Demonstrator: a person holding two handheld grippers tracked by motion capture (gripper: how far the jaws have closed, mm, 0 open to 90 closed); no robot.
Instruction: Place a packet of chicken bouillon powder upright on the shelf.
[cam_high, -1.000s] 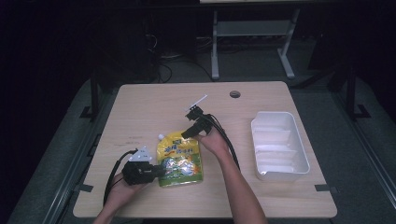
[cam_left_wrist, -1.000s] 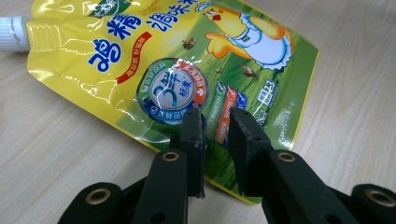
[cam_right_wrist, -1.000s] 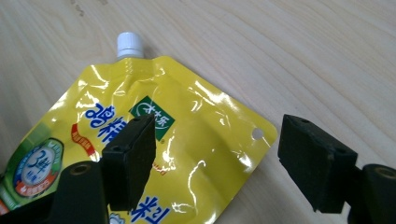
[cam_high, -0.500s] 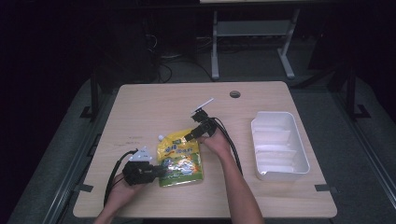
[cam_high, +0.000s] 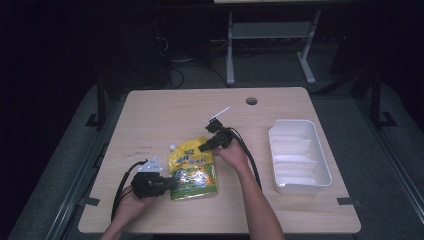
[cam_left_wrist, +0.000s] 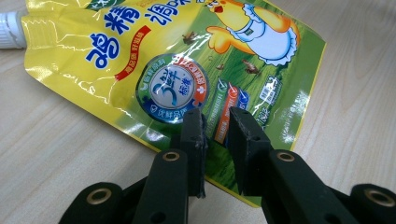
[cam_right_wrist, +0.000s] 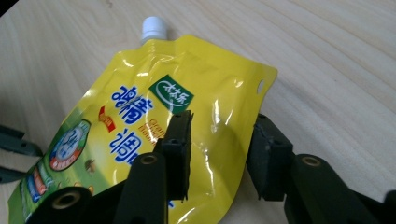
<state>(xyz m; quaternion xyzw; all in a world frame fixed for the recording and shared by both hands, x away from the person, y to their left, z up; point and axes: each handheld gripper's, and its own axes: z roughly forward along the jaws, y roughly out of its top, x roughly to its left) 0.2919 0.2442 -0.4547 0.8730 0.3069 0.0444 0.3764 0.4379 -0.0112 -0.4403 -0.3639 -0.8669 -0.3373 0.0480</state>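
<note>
A yellow spouted pouch (cam_high: 194, 167) with a white cap (cam_high: 172, 148) lies flat on the wooden table (cam_high: 165, 110). My left gripper (cam_high: 170, 182) comes in from the left and is shut on the pouch's lower left edge; the left gripper view has the printed pouch (cam_left_wrist: 173, 60) pinched between its jaws (cam_left_wrist: 217, 119). My right gripper (cam_high: 205, 147) reaches the pouch's upper right corner. Its jaws (cam_right_wrist: 222, 121) have just been closing and straddle the pouch's side edge (cam_right_wrist: 177, 93), with a gap still showing at the pads.
A white plastic tray (cam_high: 302, 189) stands on the right side of the table. A round cable hole (cam_high: 251, 101) sits near the far edge. Black cables trail from both grippers over the table.
The right gripper has edged down onto the pouch's upper right corner and its jaws stand narrower. The left gripper and the pouch have kept still.
</note>
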